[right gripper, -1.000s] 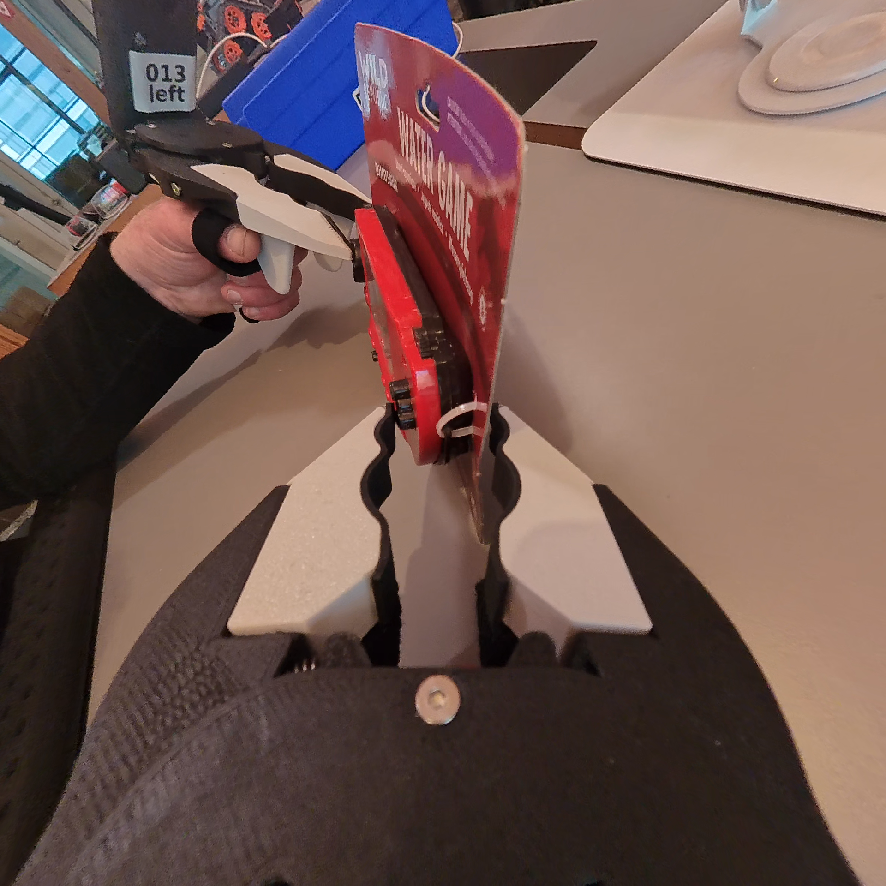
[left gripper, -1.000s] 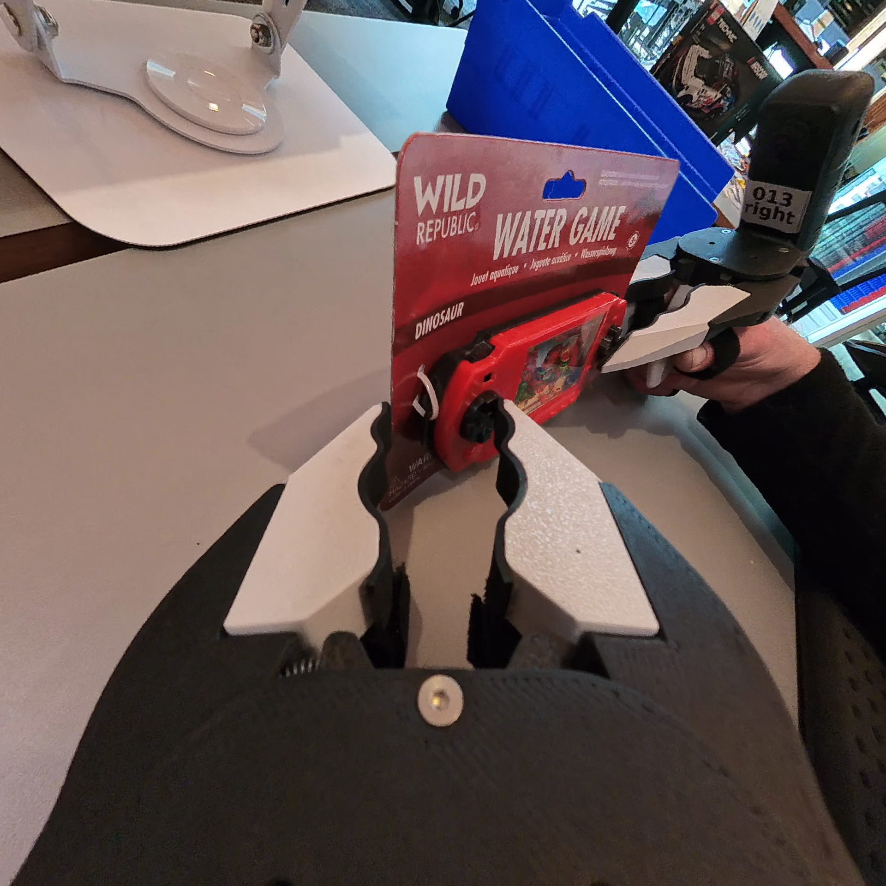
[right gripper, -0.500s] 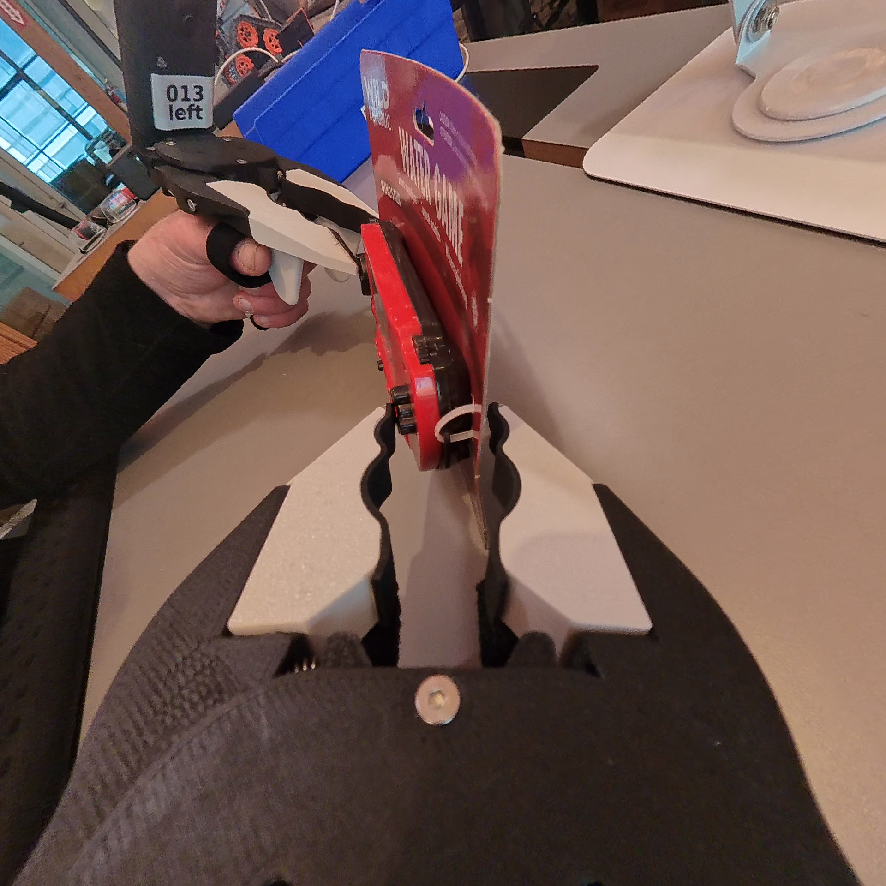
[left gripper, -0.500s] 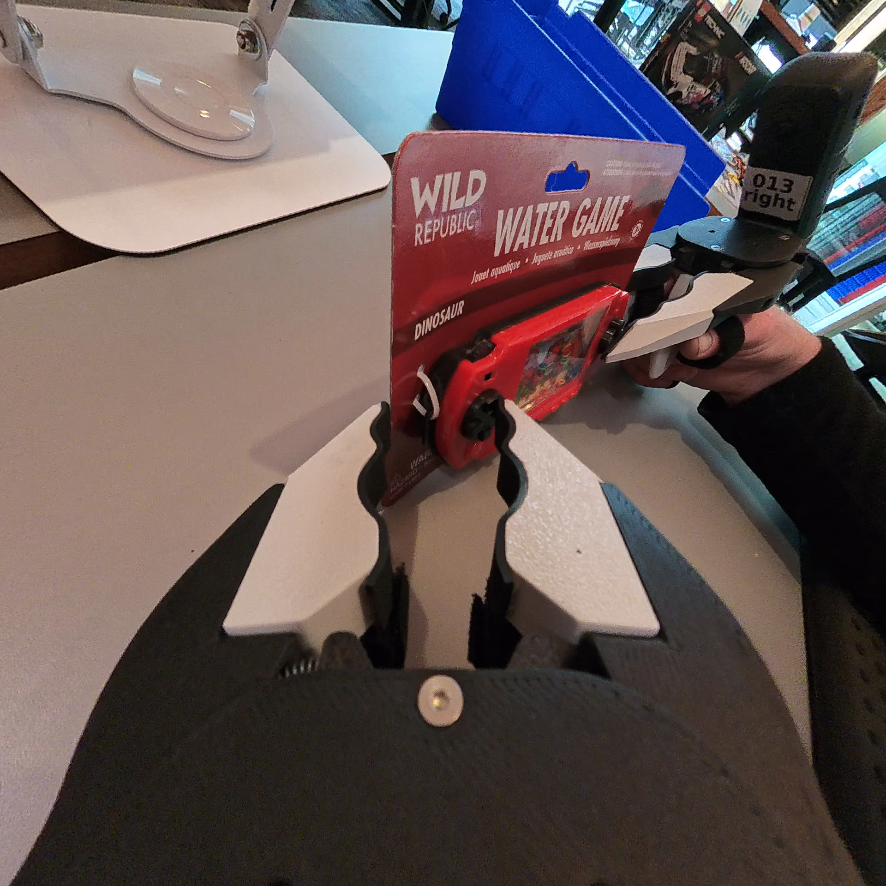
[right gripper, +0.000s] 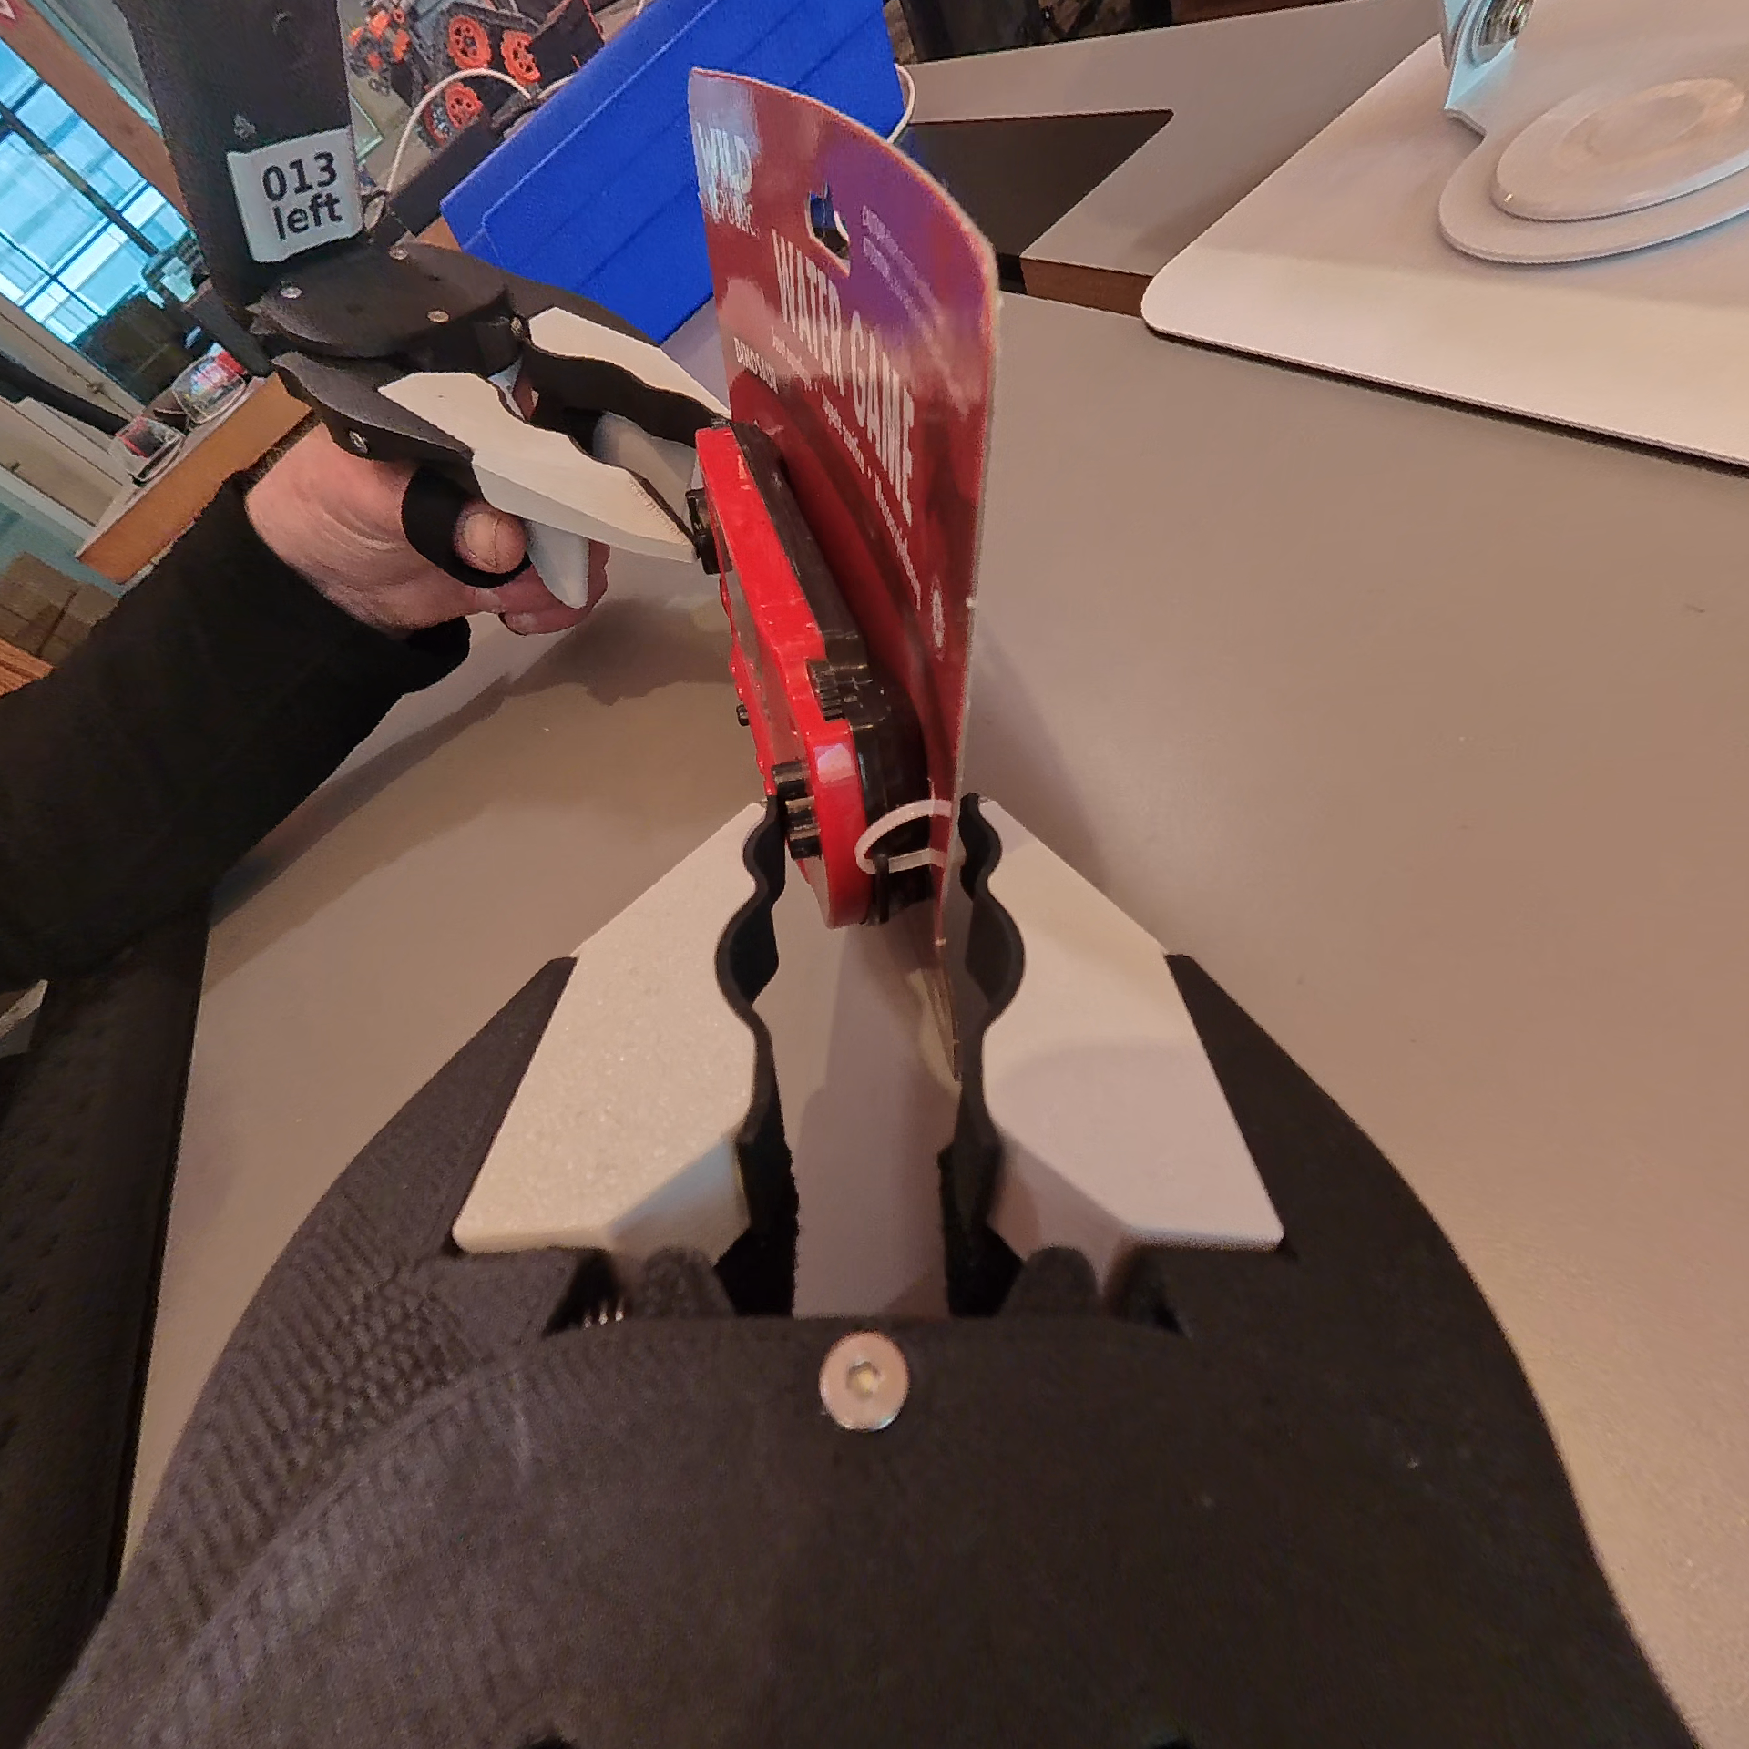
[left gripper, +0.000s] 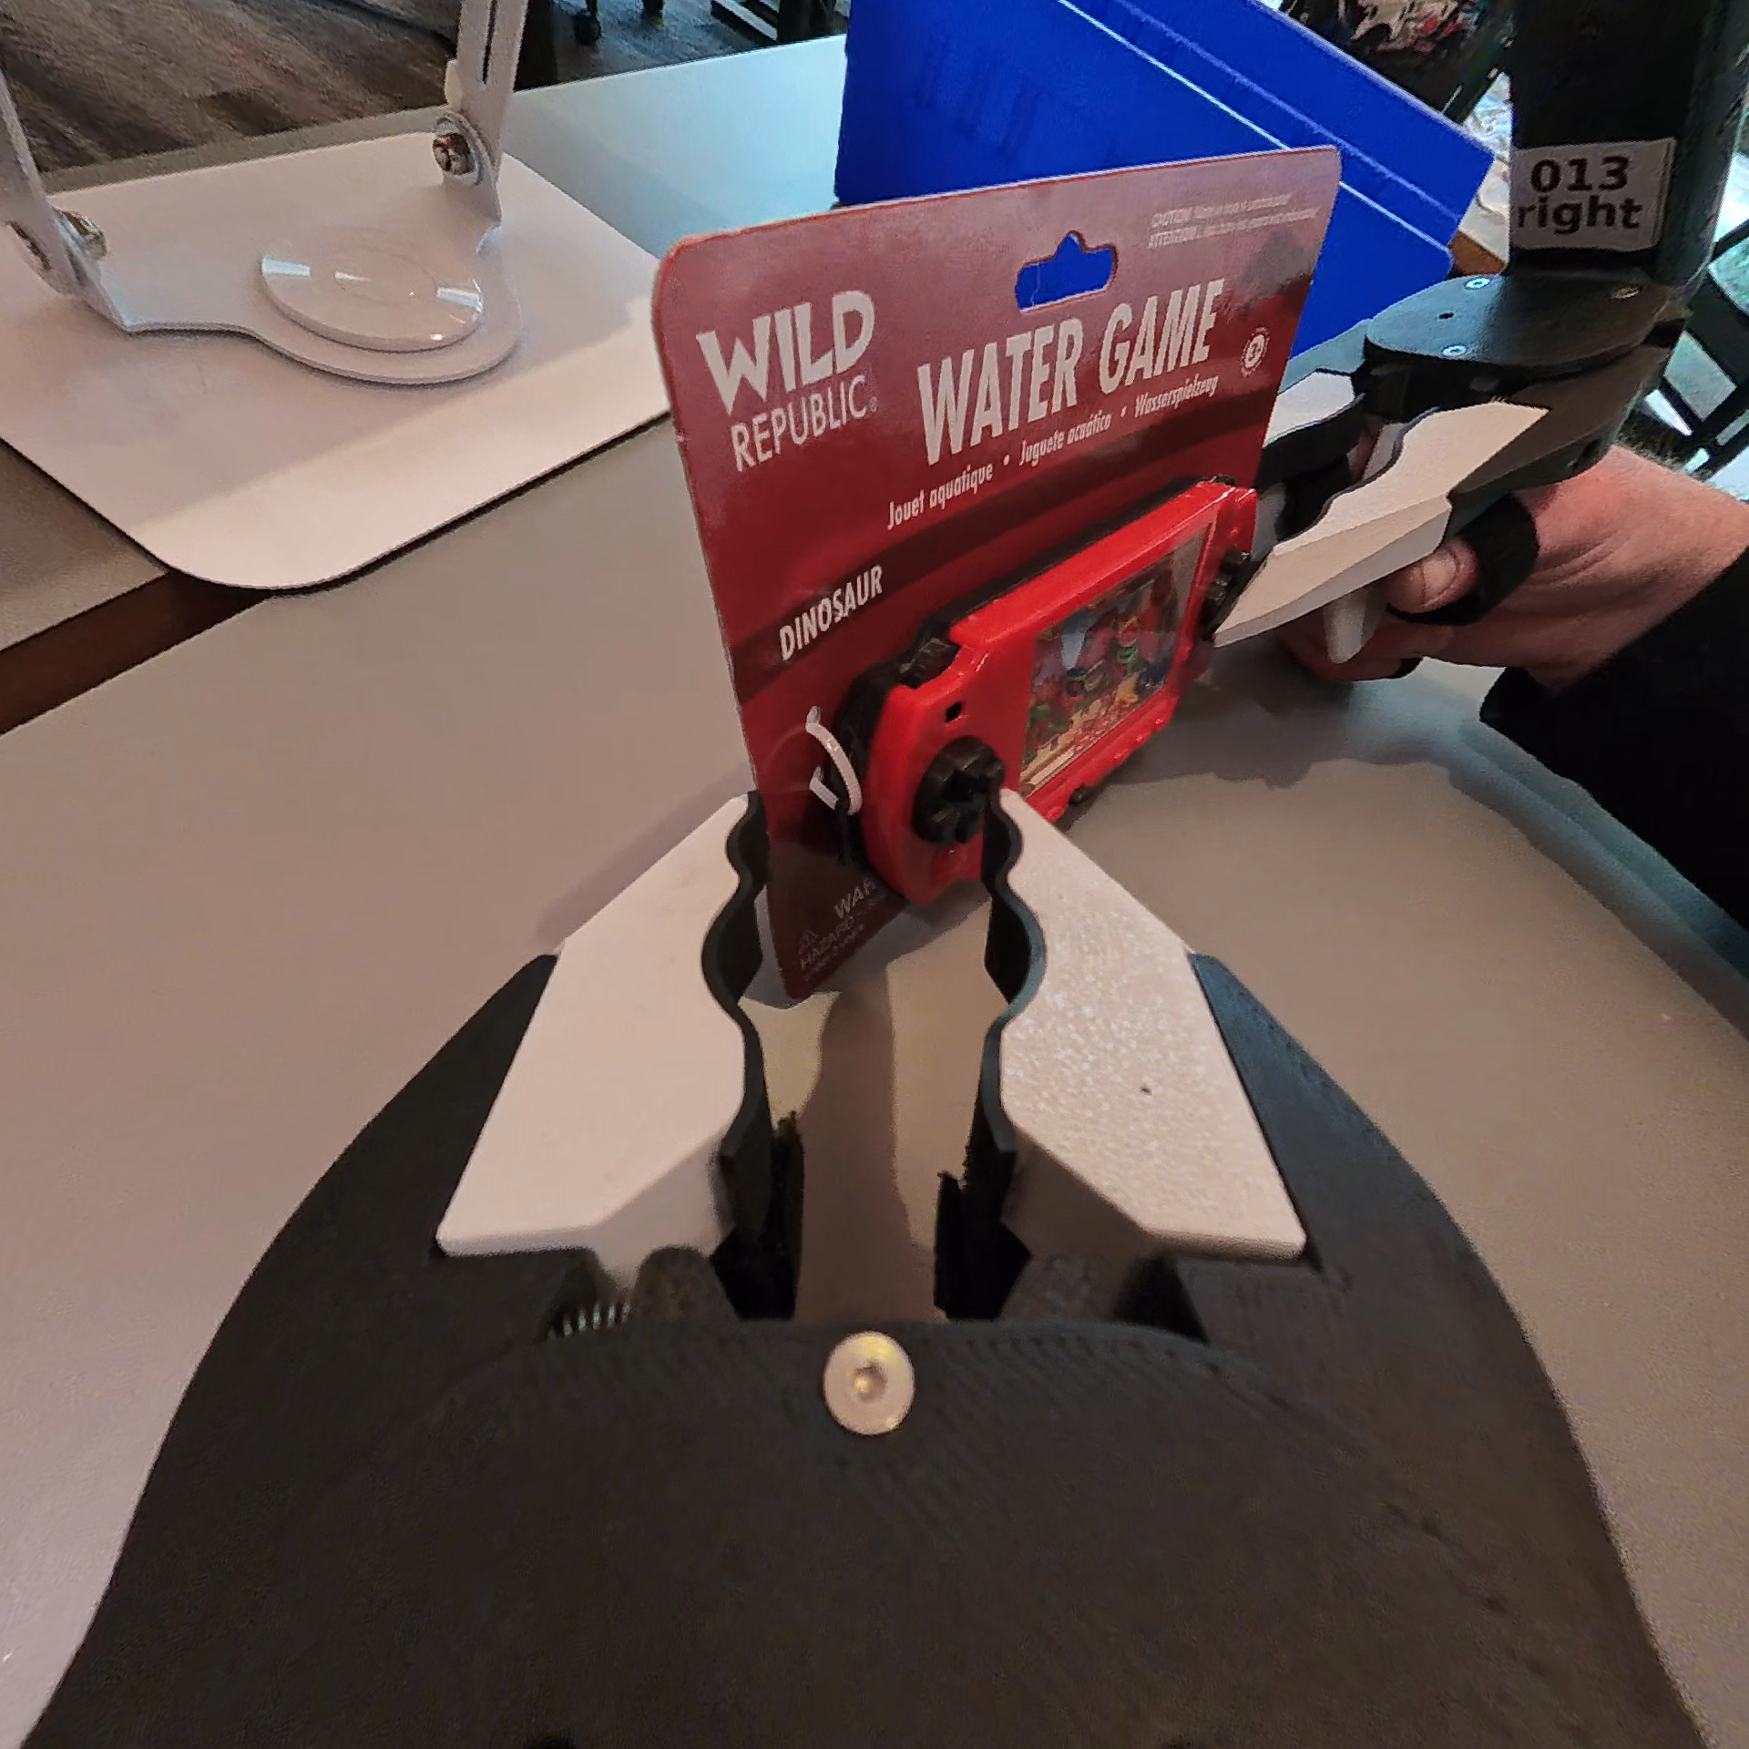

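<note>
Red card and red plastic fill your left wrist view: the carded handheld water game toy (left gripper: 1032, 653) stands upright on the grey tabletop (left gripper: 331, 804), and your left gripper (left gripper: 871, 823) has its white fingers (left gripper: 644, 1022) narrowed onto the toy's near end, one on the card back, one on the black knob. At 2 o'clock your right gripper (left gripper: 1240, 587) clamps the far end. A blue bin (left gripper: 1088, 104) sits at 12 o'clock, a white stand base (left gripper: 379, 303) at 10 o'clock.

From your right wrist view, the right gripper (right gripper: 871, 833) pinches the toy (right gripper: 814, 662) edge-on; the left gripper (right gripper: 696, 492) grips it at 11 o'clock.
</note>
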